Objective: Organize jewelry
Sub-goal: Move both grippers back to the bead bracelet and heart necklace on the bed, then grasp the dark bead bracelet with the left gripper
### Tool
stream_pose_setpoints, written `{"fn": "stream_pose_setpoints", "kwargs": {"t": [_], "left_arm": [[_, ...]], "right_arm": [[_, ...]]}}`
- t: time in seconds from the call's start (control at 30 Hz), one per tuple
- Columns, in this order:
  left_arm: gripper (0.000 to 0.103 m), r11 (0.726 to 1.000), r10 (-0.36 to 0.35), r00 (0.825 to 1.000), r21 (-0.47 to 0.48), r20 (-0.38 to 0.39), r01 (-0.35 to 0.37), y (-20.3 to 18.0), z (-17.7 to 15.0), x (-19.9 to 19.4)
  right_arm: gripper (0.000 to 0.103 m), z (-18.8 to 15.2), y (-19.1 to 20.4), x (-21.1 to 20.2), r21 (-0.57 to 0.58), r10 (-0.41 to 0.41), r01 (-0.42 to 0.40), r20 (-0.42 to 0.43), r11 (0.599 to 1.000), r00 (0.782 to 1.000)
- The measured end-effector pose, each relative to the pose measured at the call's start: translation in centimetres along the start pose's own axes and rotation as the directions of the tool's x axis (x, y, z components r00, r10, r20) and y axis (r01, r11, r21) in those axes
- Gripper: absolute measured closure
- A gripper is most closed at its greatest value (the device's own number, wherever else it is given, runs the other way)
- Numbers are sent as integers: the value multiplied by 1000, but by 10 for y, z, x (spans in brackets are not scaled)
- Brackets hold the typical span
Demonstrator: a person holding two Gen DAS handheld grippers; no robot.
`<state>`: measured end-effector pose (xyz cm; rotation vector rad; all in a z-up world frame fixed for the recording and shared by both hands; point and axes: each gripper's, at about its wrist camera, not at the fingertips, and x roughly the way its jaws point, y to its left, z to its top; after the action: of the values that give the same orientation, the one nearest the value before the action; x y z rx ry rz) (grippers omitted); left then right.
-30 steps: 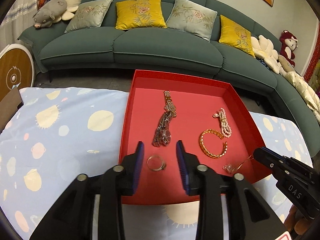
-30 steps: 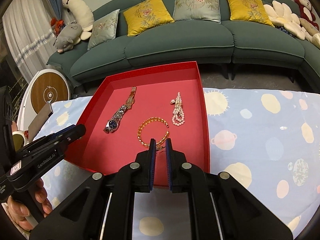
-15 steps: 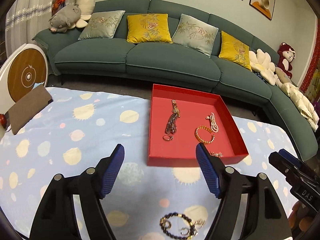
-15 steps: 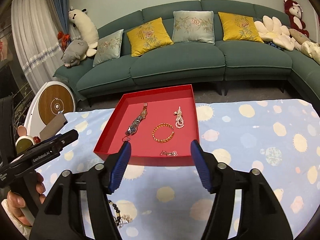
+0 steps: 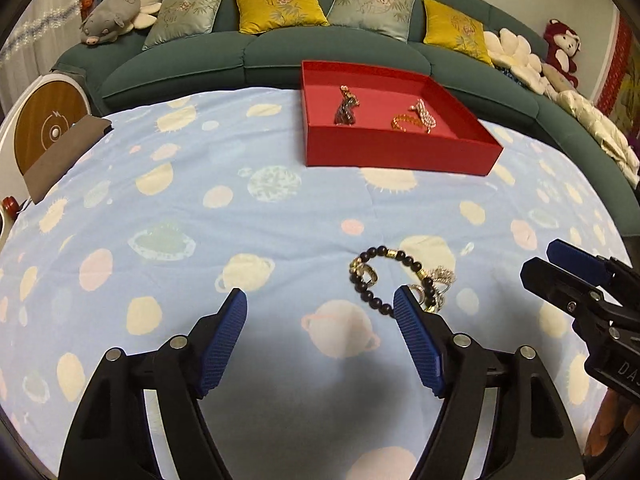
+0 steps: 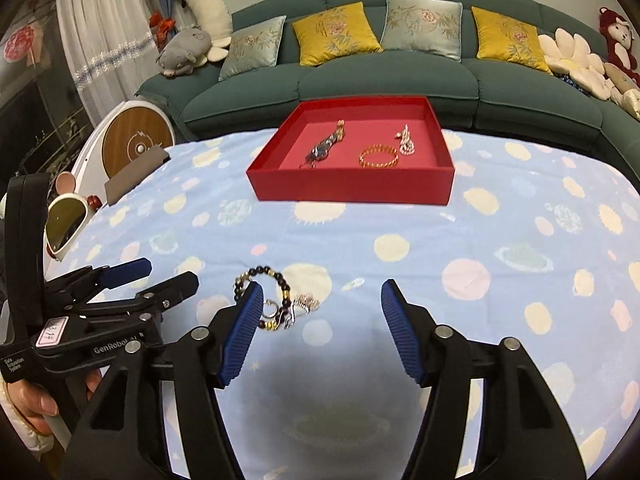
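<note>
A red tray stands at the far side of the table and holds a watch, a gold bangle and a pearl piece. A dark bead bracelet with rings and a small silver piece lies on the cloth near me. My left gripper is open and empty, low over the cloth, its right finger beside the bracelet. My right gripper is open and empty, its left finger over the bracelet's edge.
The table has a light blue cloth with planet prints. A green sofa with cushions runs behind it. A brown pad lies at the left edge, with sunglasses beyond it. Each gripper shows in the other's view.
Both grippers left the tray, opened wide and pulled back low over the near cloth by the bead bracelet. A ring and a small gold piece were left in the tray.
</note>
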<state>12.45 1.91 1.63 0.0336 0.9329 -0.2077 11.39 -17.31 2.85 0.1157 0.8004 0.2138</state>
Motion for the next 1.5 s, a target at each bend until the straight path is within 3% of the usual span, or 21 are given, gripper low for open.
{"fn": "stream_pose_setpoints", "kwargs": {"t": [0.3, 0.4, 0.57, 0.63, 0.7, 0.83, 1.0, 1.23, 1.4, 1.5], "left_arm": [[37, 1000, -7, 1000, -2, -29, 7, -12, 0, 29], [51, 1000, 3, 998, 22, -58, -1, -18, -3, 43], [69, 997, 29, 999, 72, -15, -28, -23, -5, 42], [88, 997, 19, 1000, 69, -11, -18, -20, -5, 41], [98, 998, -3, 1000, 64, -14, 3, -17, -5, 40], [98, 996, -78, 997, 32, -21, 79, -7, -5, 33], [98, 991, -134, 991, 21, 27, 134, 1, -2, 10], [98, 969, -245, 967, -13, 72, 246, 12, 4, -21], [98, 965, -257, 963, -30, 82, 260, 20, 7, -27], [98, 950, -301, 949, -55, 96, 307, 28, 9, -34]], "right_arm": [[52, -12, 2, 36, -9, -16, 16, -69, 1000, 998], [52, -16, 5, 42, -26, -22, 20, -83, 999, 996], [54, -20, 3, 50, -40, -28, 24, -106, 999, 994], [55, -20, 2, 53, -43, -29, 24, -113, 999, 993], [57, -20, 3, 55, -48, -28, 23, -118, 999, 993], [58, -21, 6, 57, -61, -23, 15, -123, 998, 992], [59, -22, 8, 60, -70, -20, 11, -131, 997, 991], [61, -20, 13, 68, -77, -8, -3, -136, 997, 991], [61, -18, 17, 73, -85, -3, -9, -142, 996, 990], [61, -18, 19, 78, -88, -5, -8, -146, 996, 989]]}}
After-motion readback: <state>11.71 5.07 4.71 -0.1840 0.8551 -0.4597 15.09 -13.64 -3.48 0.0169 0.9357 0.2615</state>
